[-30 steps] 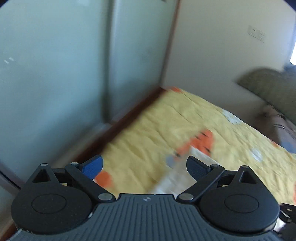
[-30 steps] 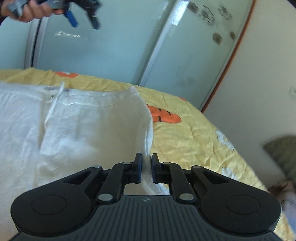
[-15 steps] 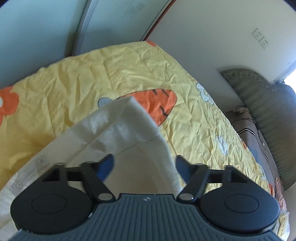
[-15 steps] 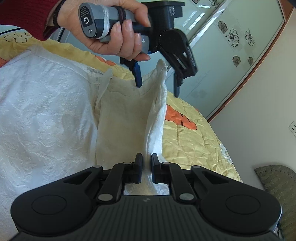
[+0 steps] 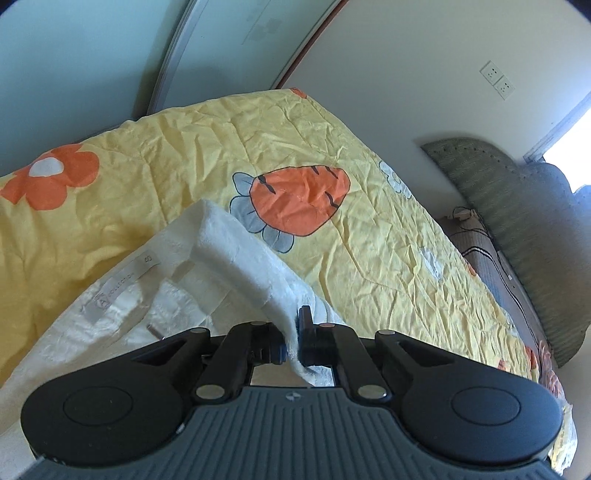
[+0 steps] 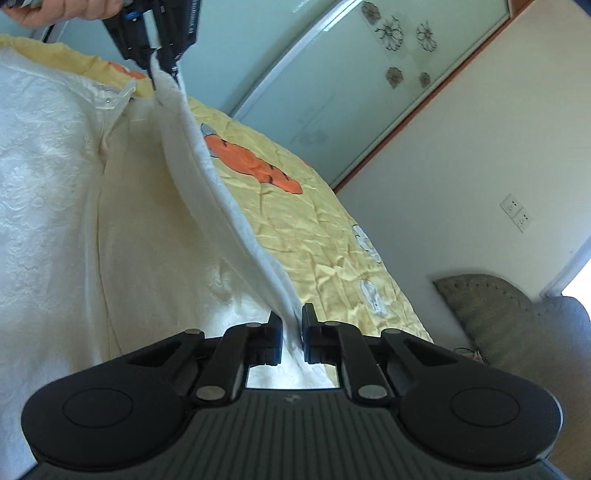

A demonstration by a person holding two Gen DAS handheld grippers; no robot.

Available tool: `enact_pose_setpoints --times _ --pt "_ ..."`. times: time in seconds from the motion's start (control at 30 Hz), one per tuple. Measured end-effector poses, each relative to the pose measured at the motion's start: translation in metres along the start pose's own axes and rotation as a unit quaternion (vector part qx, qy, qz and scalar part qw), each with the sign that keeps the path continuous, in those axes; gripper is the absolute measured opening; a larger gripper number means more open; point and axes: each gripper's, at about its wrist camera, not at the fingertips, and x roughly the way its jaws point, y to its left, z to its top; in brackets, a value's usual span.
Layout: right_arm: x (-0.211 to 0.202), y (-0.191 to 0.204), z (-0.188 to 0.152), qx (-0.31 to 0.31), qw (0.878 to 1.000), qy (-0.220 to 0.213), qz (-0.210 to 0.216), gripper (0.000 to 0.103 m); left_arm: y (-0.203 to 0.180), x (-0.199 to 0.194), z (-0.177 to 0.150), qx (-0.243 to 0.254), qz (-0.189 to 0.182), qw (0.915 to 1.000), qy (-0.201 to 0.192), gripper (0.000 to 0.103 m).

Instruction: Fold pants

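Observation:
White pants lie spread on a yellow bedspread, with a label showing at the waistband. My left gripper is closing its jaws on the waistband corner, and the pads press the cloth. In the right wrist view the pants have one side edge lifted into a taut ridge. My right gripper is shut on the near end of that edge. At the far end a hand holds the left gripper, which pinches the cloth.
The bedspread carries orange carrot and flower prints. Glass sliding doors stand behind the bed. A grey-green padded chair sits past the bed's right edge by the wall with sockets.
The left gripper came down from open in the air onto the waistband corner and shut on it. The right gripper stayed shut on the edge, which now rises taut between the two.

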Motion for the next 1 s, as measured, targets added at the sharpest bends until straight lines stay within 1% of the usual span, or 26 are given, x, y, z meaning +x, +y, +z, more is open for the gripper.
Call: enact_pose_setpoints --times 0.17,0.27,0.33,0.4,0.5,0.63,0.87,0.93,1.0 --pt "-0.066 0.033 0.017 -0.039 0.999 -0.011 0.009 0.006 0.013 -0.042 -0.025 0.056 -0.008 0.9984 -0.004 0.007" --pt "-0.109 0.057 0.028 -0.039 0.999 -0.014 0.028 0.006 0.032 -0.071 -0.044 0.074 -0.017 0.9971 -0.003 0.007" --pt "-0.128 0.072 0.031 -0.030 0.998 -0.014 0.045 0.006 0.044 -0.085 -0.059 0.082 -0.013 0.9965 -0.005 0.007" --pt "-0.143 0.089 0.032 -0.021 0.998 -0.008 0.065 0.006 0.055 -0.096 -0.077 0.098 -0.002 0.9952 -0.004 0.007" --pt "-0.155 0.111 0.028 -0.005 0.996 0.003 0.091 0.006 0.070 -0.103 -0.098 0.105 0.017 0.9943 0.004 0.007" --pt "-0.161 0.127 0.022 0.019 0.994 0.014 0.103 0.006 0.089 -0.106 -0.115 0.092 0.022 0.9955 0.010 0.007" --pt "-0.169 0.134 0.022 0.040 0.993 0.013 0.113 0.006 0.090 -0.117 -0.119 0.097 0.032 0.9948 -0.004 0.007" --pt "-0.170 0.137 0.022 0.047 0.992 0.010 0.119 0.006 0.090 -0.115 -0.119 0.104 0.043 0.9936 -0.009 0.007" --pt "-0.168 0.143 0.022 0.047 0.991 0.013 0.124 0.006 0.091 -0.111 -0.122 0.101 0.054 0.9934 -0.007 0.007"
